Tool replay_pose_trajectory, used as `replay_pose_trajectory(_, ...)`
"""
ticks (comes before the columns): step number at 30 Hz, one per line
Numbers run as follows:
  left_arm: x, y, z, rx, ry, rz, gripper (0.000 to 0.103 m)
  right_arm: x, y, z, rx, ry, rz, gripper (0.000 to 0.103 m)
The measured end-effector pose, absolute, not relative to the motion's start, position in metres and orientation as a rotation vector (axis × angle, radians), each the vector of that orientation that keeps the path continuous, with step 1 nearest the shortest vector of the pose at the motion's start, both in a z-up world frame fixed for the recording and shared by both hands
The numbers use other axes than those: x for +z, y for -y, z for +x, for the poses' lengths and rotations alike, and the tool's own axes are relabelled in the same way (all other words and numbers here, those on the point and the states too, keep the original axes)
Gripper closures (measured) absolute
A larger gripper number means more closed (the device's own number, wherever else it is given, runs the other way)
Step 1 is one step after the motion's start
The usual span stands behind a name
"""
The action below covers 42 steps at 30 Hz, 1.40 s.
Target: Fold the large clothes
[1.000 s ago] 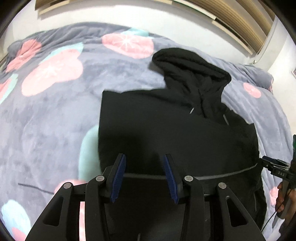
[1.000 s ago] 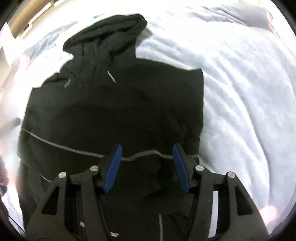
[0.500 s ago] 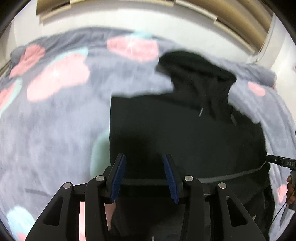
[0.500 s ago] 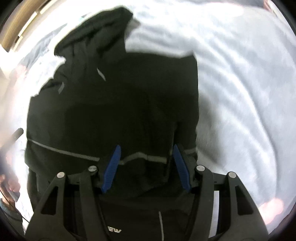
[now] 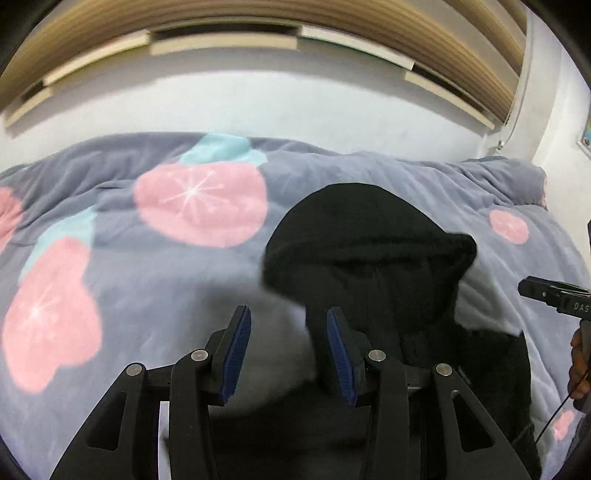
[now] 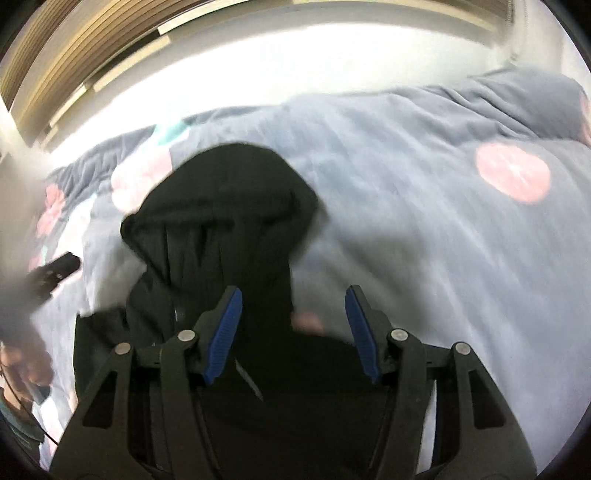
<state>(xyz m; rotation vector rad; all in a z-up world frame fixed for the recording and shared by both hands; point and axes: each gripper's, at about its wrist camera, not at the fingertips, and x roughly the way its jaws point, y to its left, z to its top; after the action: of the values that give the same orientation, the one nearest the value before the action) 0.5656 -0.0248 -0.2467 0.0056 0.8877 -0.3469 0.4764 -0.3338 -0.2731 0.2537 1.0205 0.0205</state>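
A black hoodie (image 5: 369, 266) lies on the bed, hood away from me; it also shows in the right wrist view (image 6: 221, 229). My left gripper (image 5: 288, 350) is open and empty, low over the hoodie's left shoulder edge, its right finger over black cloth and its left finger over the blanket. My right gripper (image 6: 293, 332) is open and empty, over the hoodie's right shoulder below the hood. The right gripper's tip (image 5: 550, 295) shows at the right edge of the left wrist view. The hoodie's lower body is hidden under both grippers.
A grey fleece blanket (image 5: 147, 295) with pink and teal fruit prints covers the bed. A white wall (image 5: 258, 99) and wooden slatted headboard (image 5: 295, 18) stand behind it. My hand (image 5: 580, 358) holds the right gripper's handle.
Both grippers have moved forward from the hoodie's waist up to its shoulders, near the hood. The cameras now look flatter, toward the wall. Both stay open.
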Motion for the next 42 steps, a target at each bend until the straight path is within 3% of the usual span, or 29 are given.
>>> replay_pose_trajectory(13, -0.317, 0.031, 0.651, -0.278, -0.998, -0.014, 0.059, -0.332, 0.337, 0.564, -0.012, -1.077, 0.224, 0.048)
replay_pose_trajectory(14, -0.318, 0.031, 0.654, -0.280, -0.998, -0.025, 0.059, -0.337, 0.336, 0.568, -0.012, -1.087, 0.225, 0.051)
replay_pose_trajectory(16, -0.319, 0.032, 0.657, -0.297, -0.986, -0.045, 0.059, -0.344, 0.332, 0.573, -0.005, -1.103, 0.226, 0.069)
replay_pose_trajectory(17, -0.318, 0.034, 0.657, -0.306, -0.984, -0.046, 0.060, -0.347, 0.331, 0.576, -0.011, -1.111, 0.216, 0.084)
replay_pose_trajectory(18, -0.316, 0.035, 0.657, -0.321, -0.972, -0.045, 0.077, -0.347, 0.330, 0.576, -0.036, -1.107, 0.189, 0.094)
replay_pose_trajectory(19, -0.315, 0.036, 0.657, -0.339, -0.970, -0.053, 0.091, -0.345, 0.330, 0.574, -0.036, -1.098, 0.186, 0.096)
replay_pose_trajectory(20, -0.310, 0.034, 0.654, -0.333, -0.953, -0.061, 0.092, -0.341, 0.331, 0.571, -0.028, -1.084, 0.193, 0.098)
replay_pose_trajectory(27, -0.253, 0.000, 0.616, -0.452, -0.823, -0.244, 0.093, -0.295, 0.341, 0.524, 0.057, -0.966, 0.179, 0.099)
replay_pose_trajectory(34, -0.348, 0.014, 0.639, -0.375, -1.124, -0.074, 0.091, -0.360, 0.316, 0.529, 0.056, -1.087, -0.013, 0.099)
replay_pose_trajectory(38, -0.357, 0.013, 0.636, -0.376, -1.086, -0.084, 0.088, -0.397, 0.311, 0.538, 0.088, -1.160, -0.005, 0.098)
replay_pose_trajectory(42, -0.345, 0.013, 0.625, -0.359, -1.048, -0.032, 0.082, -0.394, 0.313, 0.536, 0.091, -1.151, 0.012, 0.097)
